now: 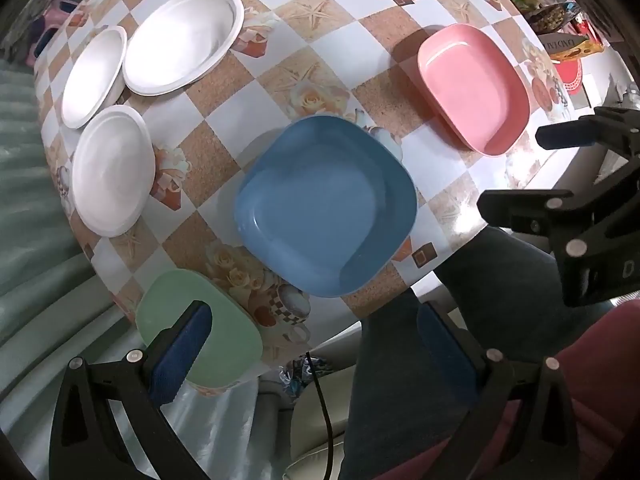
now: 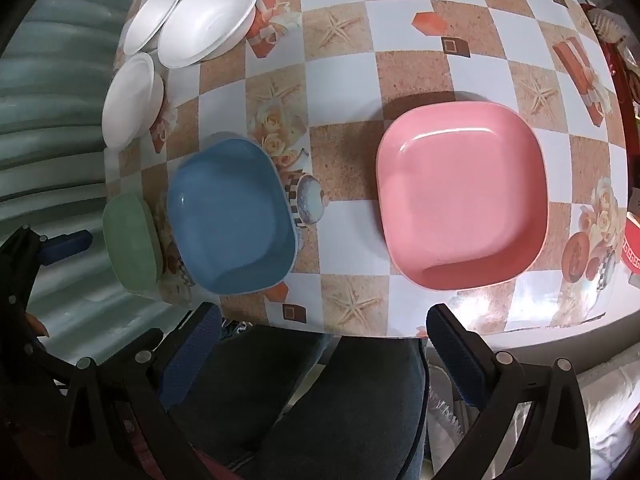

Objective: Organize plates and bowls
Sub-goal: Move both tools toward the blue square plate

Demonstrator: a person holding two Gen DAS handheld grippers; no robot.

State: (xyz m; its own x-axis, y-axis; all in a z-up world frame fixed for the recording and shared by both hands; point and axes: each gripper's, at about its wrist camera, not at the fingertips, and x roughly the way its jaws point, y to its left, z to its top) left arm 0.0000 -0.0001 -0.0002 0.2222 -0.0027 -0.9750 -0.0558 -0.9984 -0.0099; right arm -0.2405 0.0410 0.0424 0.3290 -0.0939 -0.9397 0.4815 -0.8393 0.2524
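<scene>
A blue square plate (image 1: 326,206) lies near the table's front edge, with a pink square plate (image 1: 474,88) to its right and a green plate (image 1: 224,332) at the front left corner. Three white round dishes sit at the left: a large bowl (image 1: 184,40), a smaller bowl (image 1: 94,76) and a plate (image 1: 114,170). My left gripper (image 1: 316,340) is open and empty, above the table edge, its left finger over the green plate. My right gripper (image 2: 324,340) is open and empty, just short of the pink plate (image 2: 462,196) and blue plate (image 2: 232,216). It also shows in the left wrist view (image 1: 536,168).
The table (image 2: 408,60) has a checkered cloth printed with starfish and roses. Packets and clutter (image 1: 560,20) sit at the far right edge. A red container (image 2: 632,248) stands at the right. A corrugated green surface (image 2: 48,120) lies left of the table. My legs are below the front edge.
</scene>
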